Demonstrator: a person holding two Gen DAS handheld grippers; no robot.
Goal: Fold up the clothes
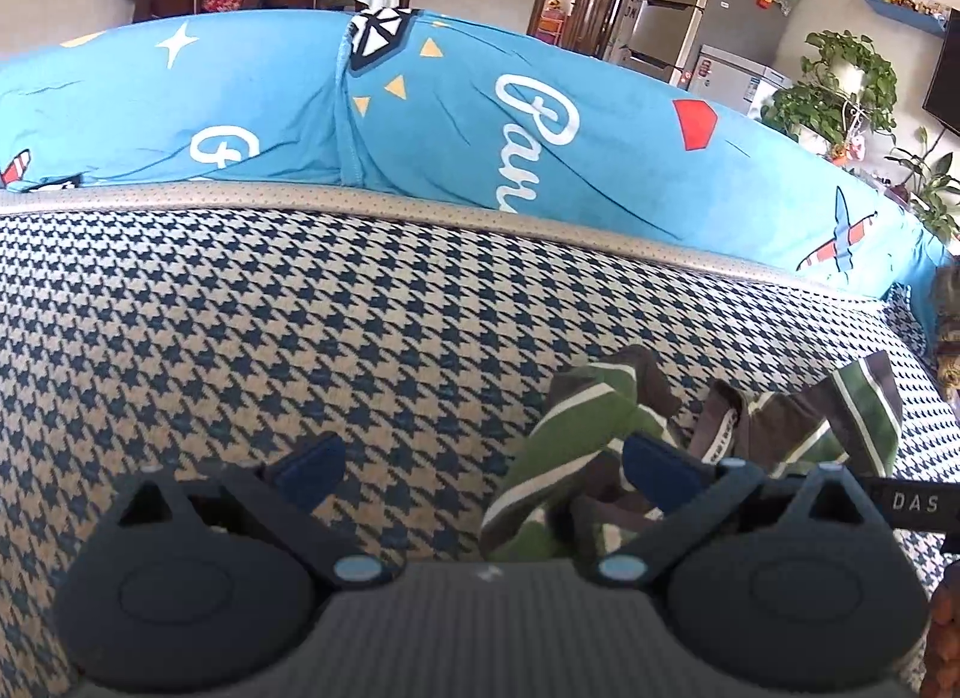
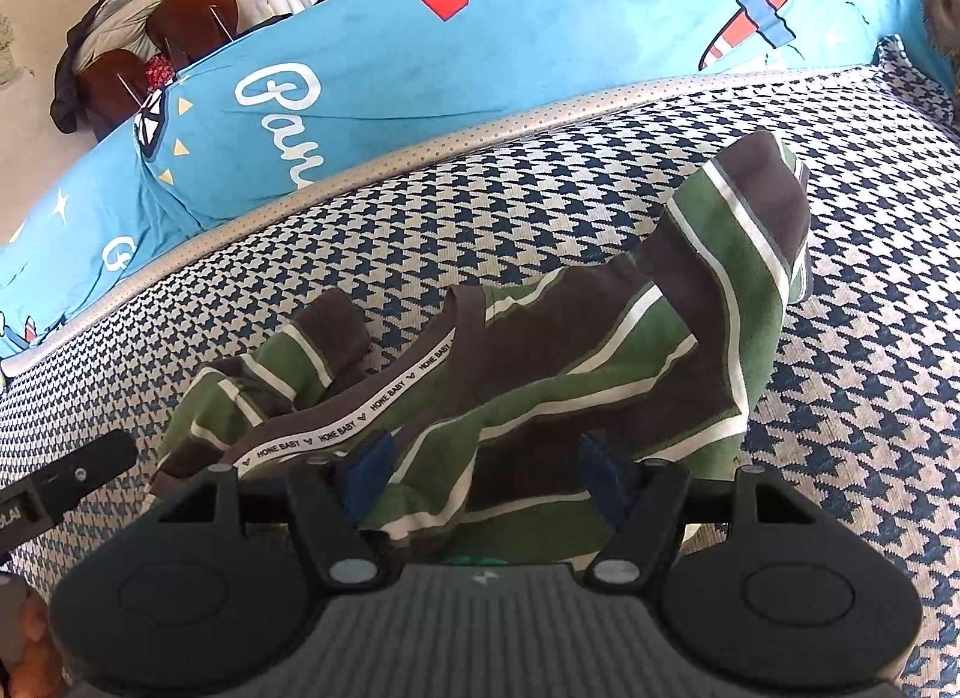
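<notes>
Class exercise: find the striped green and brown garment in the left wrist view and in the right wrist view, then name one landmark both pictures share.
Left wrist view: the striped garment lies crumpled at lower right, beside the left tool's right-hand finger.
Right wrist view: the striped garment fills the centre, reaching down between the right tool's open fingers.
Shared landmark: the blue cushion with white script lettering.

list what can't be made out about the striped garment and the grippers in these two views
- Striped garment, right wrist view: near edge hidden behind the right gripper; whether its pads touch cloth is unclear.
- Same garment, left wrist view: near part hidden behind the left gripper, bunched, type unclear.
- Band lettering, left wrist view: too small.
- Brown object, left wrist view: cut off by the right edge.
</notes>
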